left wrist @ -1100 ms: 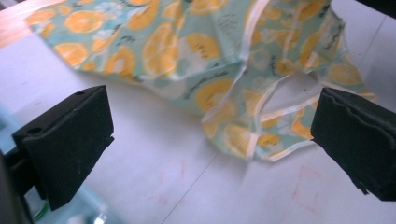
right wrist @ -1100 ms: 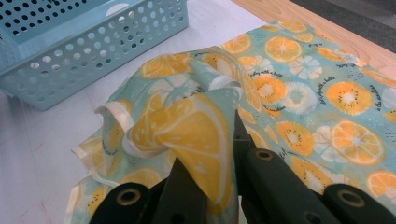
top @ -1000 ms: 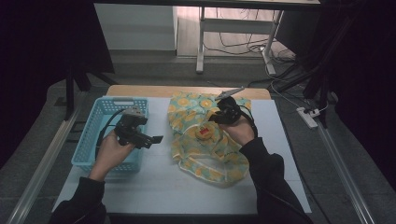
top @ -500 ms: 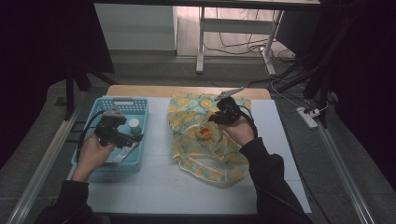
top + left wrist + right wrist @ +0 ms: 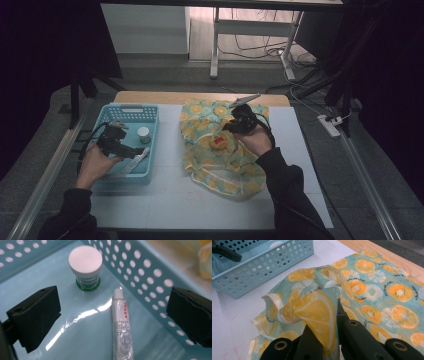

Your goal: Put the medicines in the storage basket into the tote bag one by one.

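Looking down from the high view, a white-topped table [image 5: 165, 200] is seen carrying a light blue perforated plastic basket [image 5: 150, 112] near its left edge and a crumpled teal cloth printed with orange slices [image 5: 220, 170] at its middle. The left gripper [image 5: 131, 151] is held over the basket, beside a small white-lidded jar [image 5: 143, 134] and a white tube [image 5: 138, 159] lying inside. The right gripper [image 5: 231, 126] is set on the cloth's upper part, just beside a small red and yellow object [image 5: 218, 143] resting on the fabric. In the left gripper view, the jaws are spread wide apart and hold nothing; the jar [image 5: 85, 263] stands upright near the basket's perforated wall [image 5: 140, 272], and the tube [image 5: 121, 325] lies flat on the basket floor between the jaws, its cap toward the jar. In the right gripper view, the jaws are clenched on a raised fold of the cloth [image 5: 317, 310], with the basket [image 5: 262, 267] well apart at the upper left.
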The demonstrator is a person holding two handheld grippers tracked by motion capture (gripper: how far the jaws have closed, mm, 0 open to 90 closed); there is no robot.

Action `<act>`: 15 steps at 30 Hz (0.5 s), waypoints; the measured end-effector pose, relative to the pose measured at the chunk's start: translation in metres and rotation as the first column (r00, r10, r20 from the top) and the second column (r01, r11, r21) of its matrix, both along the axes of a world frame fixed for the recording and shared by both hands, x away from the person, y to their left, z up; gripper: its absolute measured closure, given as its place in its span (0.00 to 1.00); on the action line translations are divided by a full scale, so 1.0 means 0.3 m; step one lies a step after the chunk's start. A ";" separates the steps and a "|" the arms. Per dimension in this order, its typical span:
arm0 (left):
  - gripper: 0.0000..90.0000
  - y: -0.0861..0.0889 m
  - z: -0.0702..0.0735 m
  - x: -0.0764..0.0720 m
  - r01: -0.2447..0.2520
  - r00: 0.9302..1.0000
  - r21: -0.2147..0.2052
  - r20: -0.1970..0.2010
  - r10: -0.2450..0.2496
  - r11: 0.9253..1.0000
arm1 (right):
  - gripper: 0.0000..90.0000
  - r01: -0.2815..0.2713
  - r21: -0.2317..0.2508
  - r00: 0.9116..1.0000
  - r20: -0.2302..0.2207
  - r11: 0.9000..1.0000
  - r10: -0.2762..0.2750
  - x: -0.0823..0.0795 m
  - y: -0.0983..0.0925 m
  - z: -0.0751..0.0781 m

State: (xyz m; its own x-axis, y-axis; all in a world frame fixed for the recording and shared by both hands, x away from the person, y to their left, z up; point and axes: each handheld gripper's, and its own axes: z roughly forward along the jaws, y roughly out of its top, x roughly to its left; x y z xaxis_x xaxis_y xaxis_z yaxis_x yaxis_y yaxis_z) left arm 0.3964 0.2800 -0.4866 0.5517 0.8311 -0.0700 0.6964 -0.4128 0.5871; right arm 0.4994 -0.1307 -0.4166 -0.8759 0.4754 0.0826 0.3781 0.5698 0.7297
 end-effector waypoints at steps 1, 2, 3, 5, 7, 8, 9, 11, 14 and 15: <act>0.00 -0.001 -0.008 0.007 0.013 1.000 0.008 -0.016 -0.013 1.000 | 0.99 0.000 0.000 1.000 0.000 1.000 0.000 0.000 0.000 0.000; 0.00 -0.004 -0.019 0.015 0.034 0.999 0.014 -0.038 -0.033 0.999 | 0.99 -0.002 -0.001 1.000 0.001 1.000 0.002 0.000 0.001 0.000; 0.00 -0.005 -0.025 0.020 0.039 0.998 0.018 -0.050 -0.038 0.999 | 0.99 -0.003 -0.001 1.000 0.002 1.000 0.003 -0.001 0.001 -0.001; 0.00 -0.009 -0.041 0.032 0.054 0.995 0.035 -0.082 -0.051 0.998 | 0.99 -0.002 0.000 1.000 0.001 1.000 0.002 0.000 0.001 -0.001; 0.00 -0.014 -0.054 0.043 0.064 0.992 0.050 -0.110 -0.058 0.997 | 0.99 -0.002 0.000 1.000 0.001 1.000 0.002 0.000 0.000 0.000; 0.00 -0.018 -0.061 0.049 0.065 0.990 0.062 -0.126 -0.057 0.996 | 0.99 -0.001 0.000 1.000 0.000 1.000 0.001 -0.001 0.000 0.000; 0.00 -0.021 -0.065 0.052 0.066 0.989 0.069 -0.139 -0.056 0.995 | 0.99 -0.001 0.000 1.000 0.001 1.000 0.001 -0.001 0.000 0.000; 0.01 -0.031 -0.078 0.057 0.072 0.985 0.107 -0.162 -0.054 0.992 | 0.99 0.000 0.002 1.000 -0.001 1.000 0.000 -0.001 -0.001 -0.001; 0.05 -0.046 -0.096 0.059 0.082 0.981 0.166 -0.189 -0.050 0.983 | 0.99 0.000 0.002 1.000 -0.001 1.000 0.000 -0.002 -0.002 -0.001; 0.07 -0.049 -0.099 0.059 0.081 0.980 0.181 -0.194 -0.045 0.980 | 0.99 0.000 0.003 1.000 -0.001 1.000 0.000 -0.002 -0.002 -0.001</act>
State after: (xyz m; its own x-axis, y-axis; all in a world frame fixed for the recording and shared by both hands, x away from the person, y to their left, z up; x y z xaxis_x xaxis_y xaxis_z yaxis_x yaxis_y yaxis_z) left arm 0.4140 0.2653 -0.5163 0.5950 0.8033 -0.0246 0.7561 -0.5491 0.3562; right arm 0.4988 -0.1314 -0.4168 -0.8760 0.4748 0.0845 0.3784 0.5681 0.7308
